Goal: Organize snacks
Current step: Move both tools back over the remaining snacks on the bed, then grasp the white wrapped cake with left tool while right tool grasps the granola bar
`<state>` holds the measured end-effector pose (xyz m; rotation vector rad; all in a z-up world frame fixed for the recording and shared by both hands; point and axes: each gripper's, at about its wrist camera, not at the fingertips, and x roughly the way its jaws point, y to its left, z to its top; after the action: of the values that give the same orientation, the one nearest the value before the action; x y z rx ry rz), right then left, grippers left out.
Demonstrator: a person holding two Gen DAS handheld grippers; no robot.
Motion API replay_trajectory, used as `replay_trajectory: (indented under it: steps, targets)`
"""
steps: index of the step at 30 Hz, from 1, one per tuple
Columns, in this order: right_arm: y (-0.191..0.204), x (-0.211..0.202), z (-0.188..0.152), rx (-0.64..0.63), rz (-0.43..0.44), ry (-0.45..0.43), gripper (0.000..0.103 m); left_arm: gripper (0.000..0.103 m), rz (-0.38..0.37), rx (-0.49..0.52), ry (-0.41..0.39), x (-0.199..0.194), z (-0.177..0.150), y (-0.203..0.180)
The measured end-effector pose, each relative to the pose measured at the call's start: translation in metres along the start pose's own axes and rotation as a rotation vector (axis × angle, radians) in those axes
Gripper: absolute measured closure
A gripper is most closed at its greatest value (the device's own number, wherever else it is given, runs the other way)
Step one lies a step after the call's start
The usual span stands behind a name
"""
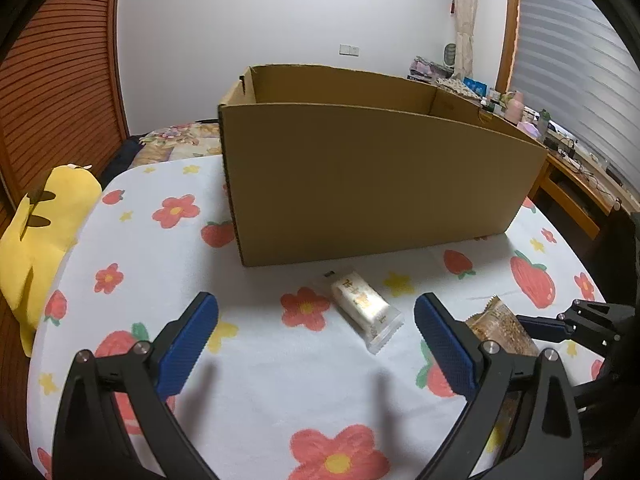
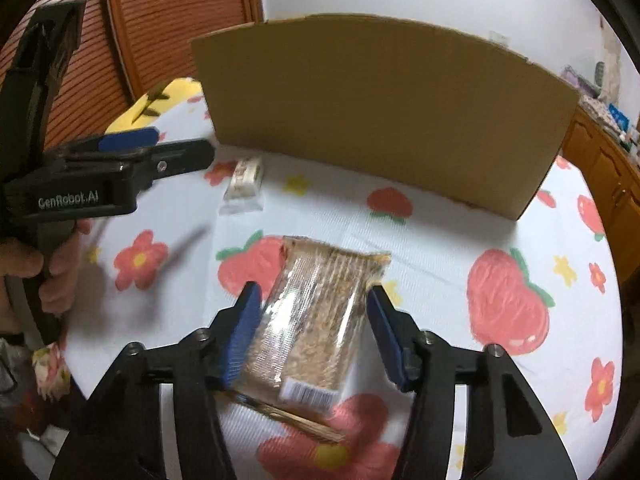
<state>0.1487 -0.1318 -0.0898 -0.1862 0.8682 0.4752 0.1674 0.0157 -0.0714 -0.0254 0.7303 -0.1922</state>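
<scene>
An open cardboard box (image 1: 380,184) stands on the flowered tablecloth (image 1: 248,372); it also shows in the right wrist view (image 2: 380,120). A white-wrapped snack (image 1: 366,310) lies in front of the box, ahead of my left gripper (image 1: 316,320), which is open and empty. It shows small in the right wrist view (image 2: 246,184). A brown snack packet (image 2: 316,320) lies between the fingers of my right gripper (image 2: 314,304). The jaws straddle it, the left pad touching, the right pad a little apart. The packet's end shows in the left wrist view (image 1: 502,330).
A yellow plush toy (image 1: 36,232) lies off the table's left edge. A wooden desk (image 1: 576,168) with clutter stands at the right. A slatted wooden door (image 1: 60,80) is at the left. My left gripper shows in the right wrist view (image 2: 132,148).
</scene>
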Motion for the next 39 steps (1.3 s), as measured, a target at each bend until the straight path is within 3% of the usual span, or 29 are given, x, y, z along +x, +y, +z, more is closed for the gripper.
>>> replay_trajectory:
  steps: [4, 11, 13, 15, 20, 23, 27, 33, 39]
  targets:
    - [-0.005, -0.004, 0.0, -0.004, -0.003, 0.006, 0.058, 0.005, -0.02, 0.007, 0.018, 0.004, 0.002, -0.005]
    - [-0.021, -0.004, -0.004, 0.005, -0.031, -0.011, 0.057, 0.019, -0.053, -0.015, 0.082, 0.022, 0.009, -0.012]
    - [-0.022, -0.003, -0.005, -0.006, -0.022, -0.007, 0.056, 0.027, -0.062, -0.035, 0.103, 0.029, 0.01, -0.011]
    - [-0.021, -0.001, -0.003, -0.015, -0.019, -0.002, 0.055, 0.043, -0.07, -0.058, 0.138, 0.037, 0.01, -0.01]
    - [-0.025, 0.0, -0.005, -0.01, -0.009, 0.002, 0.054, 0.048, -0.077, -0.093, 0.176, 0.049, 0.011, -0.009]
    - [-0.023, 0.001, -0.005, -0.018, -0.019, 0.002, 0.053, 0.05, -0.062, -0.082, 0.178, 0.051, 0.011, -0.014]
    - [-0.019, 0.003, -0.004, -0.027, -0.031, 0.002, 0.053, 0.066, -0.047, -0.064, 0.177, 0.052, 0.011, -0.019]
    - [-0.019, 0.003, -0.004, -0.025, -0.028, 0.001, 0.052, 0.083, -0.055, -0.048, 0.168, 0.046, 0.005, -0.021]
    - [-0.019, 0.003, -0.005, -0.025, -0.029, 0.001, 0.052, 0.084, -0.049, -0.033, 0.162, 0.039, -0.001, -0.021]
